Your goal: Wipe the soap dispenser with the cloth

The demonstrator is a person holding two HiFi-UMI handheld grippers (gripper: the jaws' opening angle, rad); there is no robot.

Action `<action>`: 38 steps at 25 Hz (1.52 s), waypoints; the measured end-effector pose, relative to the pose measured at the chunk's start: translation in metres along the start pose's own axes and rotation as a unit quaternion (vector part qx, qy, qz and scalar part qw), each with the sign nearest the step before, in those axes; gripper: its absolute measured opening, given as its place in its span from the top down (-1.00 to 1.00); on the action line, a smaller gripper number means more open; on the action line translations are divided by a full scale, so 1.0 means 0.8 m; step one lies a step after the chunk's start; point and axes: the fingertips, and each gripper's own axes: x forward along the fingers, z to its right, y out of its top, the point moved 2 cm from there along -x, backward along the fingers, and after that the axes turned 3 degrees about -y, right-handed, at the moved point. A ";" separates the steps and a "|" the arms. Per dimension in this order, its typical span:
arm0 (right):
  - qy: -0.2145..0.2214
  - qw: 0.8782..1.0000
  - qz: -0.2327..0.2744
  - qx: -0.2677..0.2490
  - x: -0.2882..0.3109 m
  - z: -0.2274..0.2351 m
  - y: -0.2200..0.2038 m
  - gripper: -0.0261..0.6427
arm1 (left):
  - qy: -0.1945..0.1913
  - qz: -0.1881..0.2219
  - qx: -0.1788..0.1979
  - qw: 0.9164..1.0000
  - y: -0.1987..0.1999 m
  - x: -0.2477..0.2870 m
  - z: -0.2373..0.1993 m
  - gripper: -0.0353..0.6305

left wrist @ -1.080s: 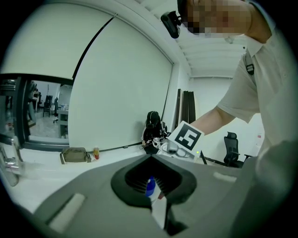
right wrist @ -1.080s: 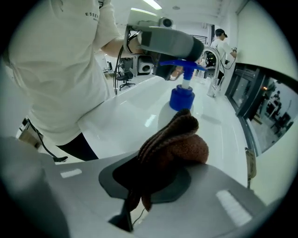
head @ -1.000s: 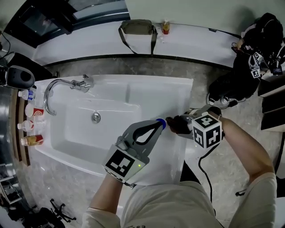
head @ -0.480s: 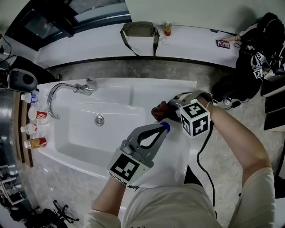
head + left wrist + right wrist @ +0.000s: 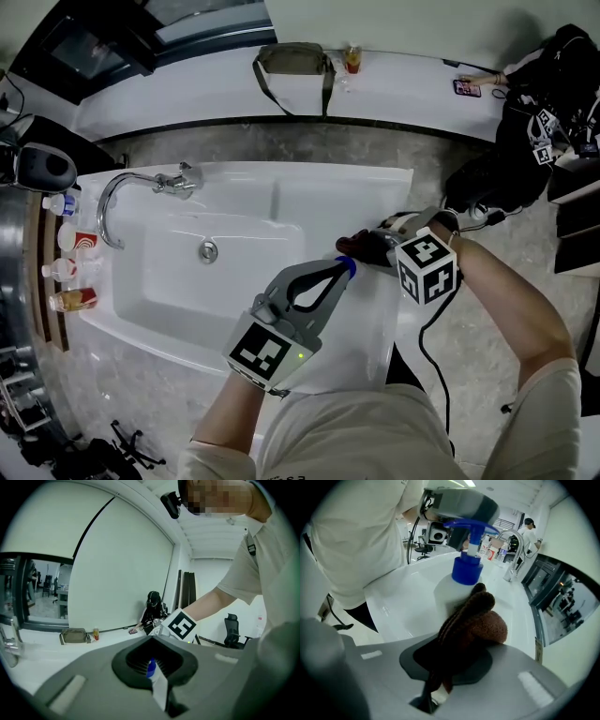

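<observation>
Two grippers meet just right of the middle of the head view, over the flat right-hand part of the white sink [image 5: 281,183]. The left gripper [image 5: 336,270] comes up from the lower middle of the frame. Its jaws are pressed onto the blue pump top of the soap dispenser [image 5: 465,570], and its own view shows the blue piece pinched between them. The right gripper [image 5: 373,249] comes in from the right of the frame with its jaws clamped on a bunched brown cloth [image 5: 476,620].

In the right gripper view the dispenser sits at the upper middle, with its white body running down from the blue collar. The tip of the cloth lies on that body just below the collar and looks to be touching it. Whether the bottle stands on the sink or is held just off it cannot be told, since it is white against white.

As a judgement, the setup is done: cloth in hand, bottle steadied, the two brought together. The wiping itself looks to be in progress at the shoulder of the bottle. No dirt or wet streak shows, so the pictures do not say how much of the surface is already cleaned. The lower body, the far side and the pump head seem still to be covered.
</observation>
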 end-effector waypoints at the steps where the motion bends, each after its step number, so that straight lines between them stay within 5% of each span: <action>1: -0.004 1.000 0.004 0.016 -0.003 -0.006 0.000 0.69 | 0.000 0.000 -0.001 1.000 -0.001 0.000 0.000 0.89; 6: -0.033 0.988 0.039 0.148 -0.021 -0.027 0.009 0.69 | -0.009 -0.007 0.009 1.000 -0.003 -0.001 0.002 0.89; 10: -0.125 0.949 0.062 0.282 -0.050 -0.020 0.016 0.69 | -0.015 -0.002 0.036 0.999 -0.001 -0.002 0.002 0.89; 13: -0.210 0.890 0.073 0.398 -0.065 -0.011 0.013 0.69 | 0.006 0.035 0.060 0.998 0.016 -0.014 -0.001 0.89; 16: -0.278 0.806 0.068 0.518 -0.069 -0.020 0.001 0.69 | 0.026 0.070 0.053 0.996 0.023 -0.035 -0.016 0.89; 19: -0.309 0.719 0.085 0.617 -0.064 -0.043 0.001 0.68 | 0.021 0.054 0.067 0.996 -0.007 -0.049 -0.039 0.77; 21: -0.316 0.685 0.099 0.649 -0.060 -0.056 0.008 0.68 | -0.001 0.028 0.086 0.996 -0.037 -0.046 -0.050 0.51; 23: -0.321 0.674 0.100 0.657 -0.056 -0.064 0.014 0.68 | -0.039 0.013 0.118 0.992 -0.066 -0.035 -0.052 0.19; 27: -0.329 0.662 0.101 0.666 -0.051 -0.068 0.021 0.68 | -0.118 -0.009 0.164 0.979 -0.105 -0.006 -0.038 -0.03; 34: -0.339 0.649 0.106 0.673 -0.041 -0.065 0.019 0.68 | -0.209 -0.019 0.187 0.960 -0.139 0.040 -0.015 -0.05; 38: -0.341 0.646 0.109 0.674 -0.039 -0.065 0.017 0.68 | -0.215 -0.010 0.181 0.960 -0.144 0.051 -0.016 0.00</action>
